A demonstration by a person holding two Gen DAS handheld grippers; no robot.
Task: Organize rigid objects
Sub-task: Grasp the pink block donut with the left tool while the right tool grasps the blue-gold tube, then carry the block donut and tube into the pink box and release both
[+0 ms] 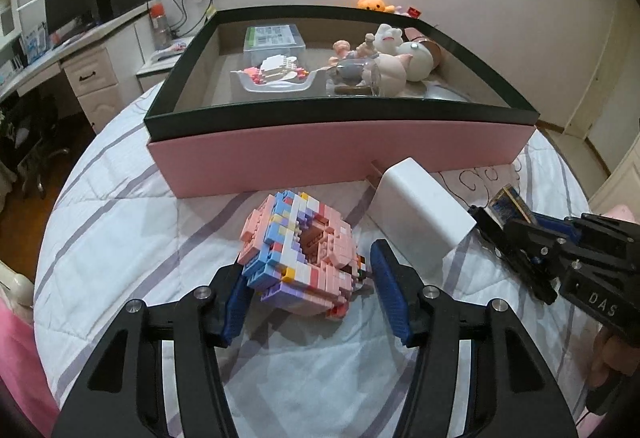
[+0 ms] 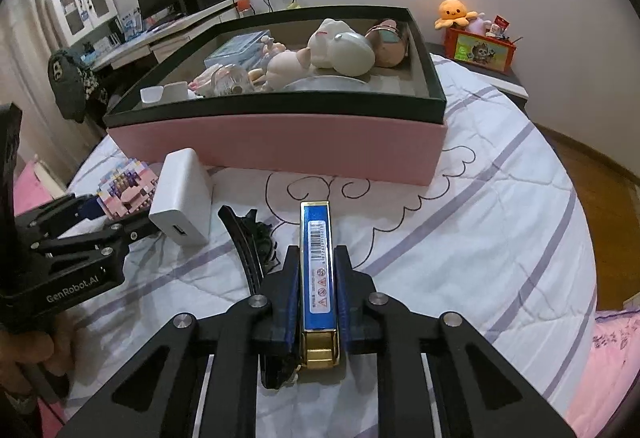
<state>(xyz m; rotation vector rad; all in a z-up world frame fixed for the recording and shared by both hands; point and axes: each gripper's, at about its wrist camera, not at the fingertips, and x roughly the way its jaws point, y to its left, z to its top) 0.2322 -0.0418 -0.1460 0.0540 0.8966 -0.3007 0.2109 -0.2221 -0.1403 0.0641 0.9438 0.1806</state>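
A pastel brick model (image 1: pixel 298 252) lies on the striped bedspread, also seen in the right wrist view (image 2: pixel 126 188). My left gripper (image 1: pixel 306 290) is open with its fingers either side of the model, not clamped. My right gripper (image 2: pixel 318 278) is shut on a blue and gold lighter (image 2: pixel 318 258), which also shows in the left wrist view (image 1: pixel 510 204), held above the bed. A white charger block (image 1: pixel 424 204) lies between both grippers (image 2: pixel 182 198). The pink box with a dark rim (image 1: pixel 340 154) (image 2: pixel 280 142) holds figurines, a clear case and a tray.
A black hair clip (image 2: pixel 252 242) lies on the bedspread just left of the lighter. A desk with monitor (image 1: pixel 68 4) stands far left. A red box with an orange plush (image 2: pixel 480 46) sits beyond the bed at right. The bed edge curves off to the right.
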